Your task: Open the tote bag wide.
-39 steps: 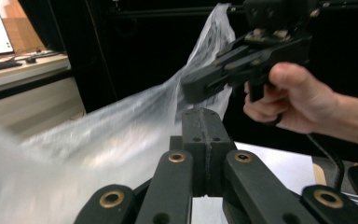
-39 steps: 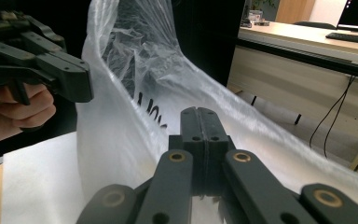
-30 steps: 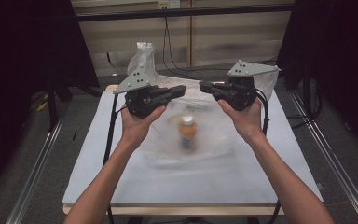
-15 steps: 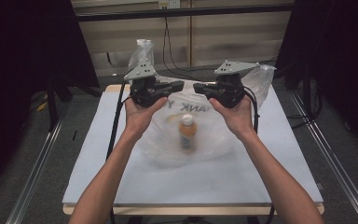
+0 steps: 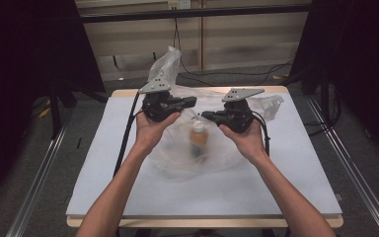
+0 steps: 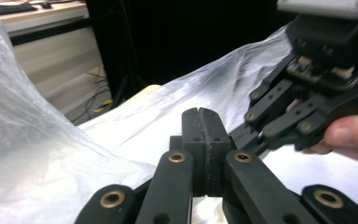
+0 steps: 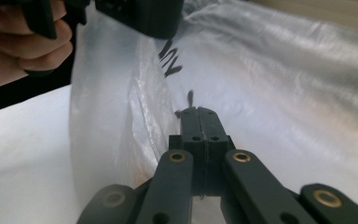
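High view: a clear, crinkled plastic bag (image 5: 212,148) lies near the middle of the white tabletop (image 5: 103,177), reaching toward its far edge. Inside stands a small bottle with a white cap and orange label (image 5: 198,136), its long axis roughly upright, though blurred. The left claw (image 5: 190,102) and right claw (image 5: 208,116) face each other just above it, about equally near, the bottle hanging below and between them.

Left gripper view: the jaws are pressed together; film surrounds them, but whether any is pinched I cannot tell.

Right gripper view: jaws likewise clenched against the printed bag (image 7: 135,93); a grip on it is likely, not certain.

bottle (image 5: 198,138) blurred inside bag (image 5: 177,158) | label unreadable
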